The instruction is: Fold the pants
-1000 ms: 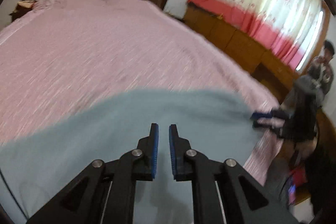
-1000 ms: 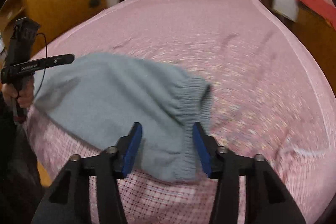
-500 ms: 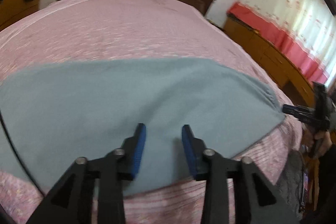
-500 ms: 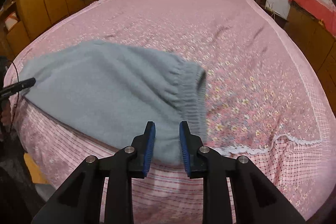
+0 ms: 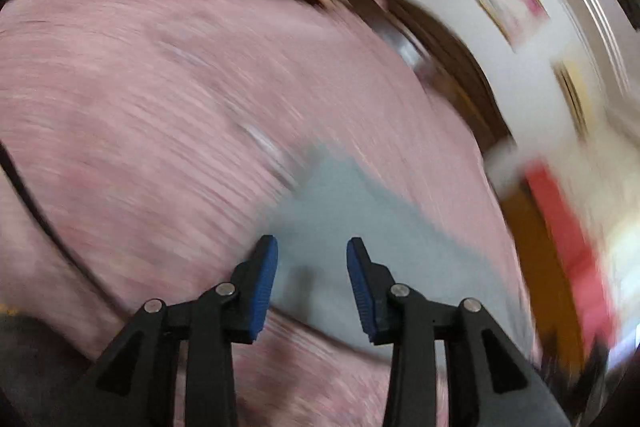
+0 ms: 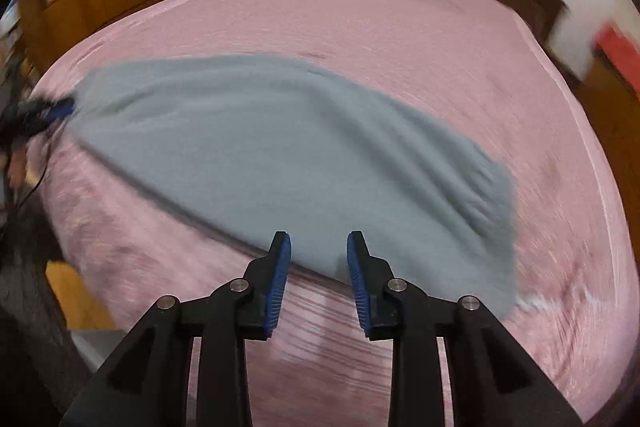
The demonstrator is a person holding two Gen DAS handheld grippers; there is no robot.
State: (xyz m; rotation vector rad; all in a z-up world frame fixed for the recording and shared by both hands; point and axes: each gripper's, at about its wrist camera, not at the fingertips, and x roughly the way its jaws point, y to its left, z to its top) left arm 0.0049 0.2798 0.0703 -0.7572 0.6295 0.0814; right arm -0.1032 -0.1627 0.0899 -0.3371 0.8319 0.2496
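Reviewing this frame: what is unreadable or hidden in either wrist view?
- Left wrist view: motion blur smears the pants; their outline, waistband and legs are unreadable.
- Right wrist view: the left gripper is blurred at the frame edge; jaws state unreadable there.
- Right wrist view: pants' near edge hidden behind the right gripper.
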